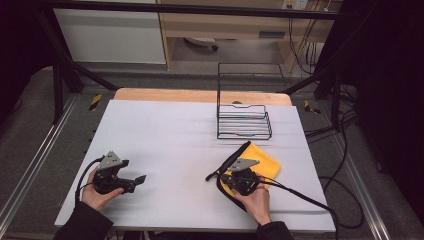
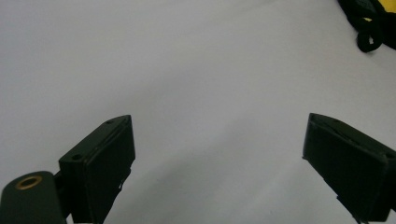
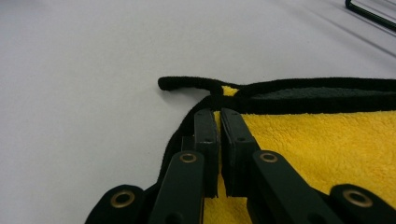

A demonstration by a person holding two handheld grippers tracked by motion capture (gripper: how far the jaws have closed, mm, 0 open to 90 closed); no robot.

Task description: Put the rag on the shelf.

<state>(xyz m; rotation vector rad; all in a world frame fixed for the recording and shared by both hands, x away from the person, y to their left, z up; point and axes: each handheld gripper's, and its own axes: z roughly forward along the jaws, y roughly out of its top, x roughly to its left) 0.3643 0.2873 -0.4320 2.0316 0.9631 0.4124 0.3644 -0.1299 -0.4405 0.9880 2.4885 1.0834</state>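
At the table's near edge, the left gripper (image 1: 134, 182) hovers over bare white tabletop (image 1: 170, 145), its blocky black jaws wide apart. At four o'clock, the right gripper (image 3: 219, 122) has its jaws pressed together on the fluffy yellow cloth (image 1: 264, 162) near its black-bound corner; whether fabric sits between them is unclear. Beyond, at one o'clock, stands a black wire rack (image 1: 243, 122).

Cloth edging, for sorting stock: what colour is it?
Black edging around the yellow cloth; clearest in the right gripper view.
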